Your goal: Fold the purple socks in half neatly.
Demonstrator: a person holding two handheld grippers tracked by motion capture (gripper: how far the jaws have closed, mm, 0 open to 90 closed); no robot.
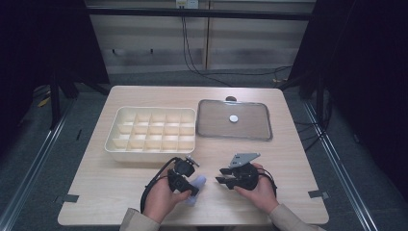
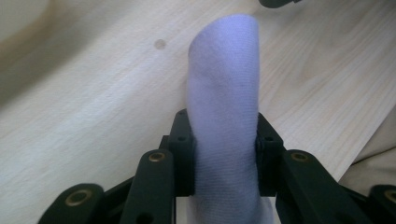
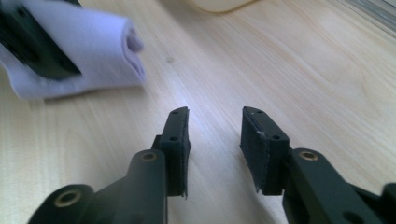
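A rolled pale lavender cloth (image 1: 199,182) lies low over the wooden table near its front edge. My left gripper (image 1: 193,185) is shut on it. In the left gripper view the two black pads press the roll's sides (image 2: 224,93), and its rounded end sticks out past the left gripper (image 2: 224,145). My right gripper (image 1: 220,175) stands just to the right of the cloth, pointing left at it. In the right gripper view the right gripper (image 3: 215,135) is open with bare wood between its pads. The cloth (image 3: 93,51) sits ahead at upper left, apart from the tips.
A cream box with several compartments (image 1: 112,140) stands behind the left hand. To its right lies a clear rectangular lid (image 1: 211,126) with a small white disc (image 1: 234,118) at its centre. A person's hands and sleeves come in over the table's front edge (image 1: 192,222).
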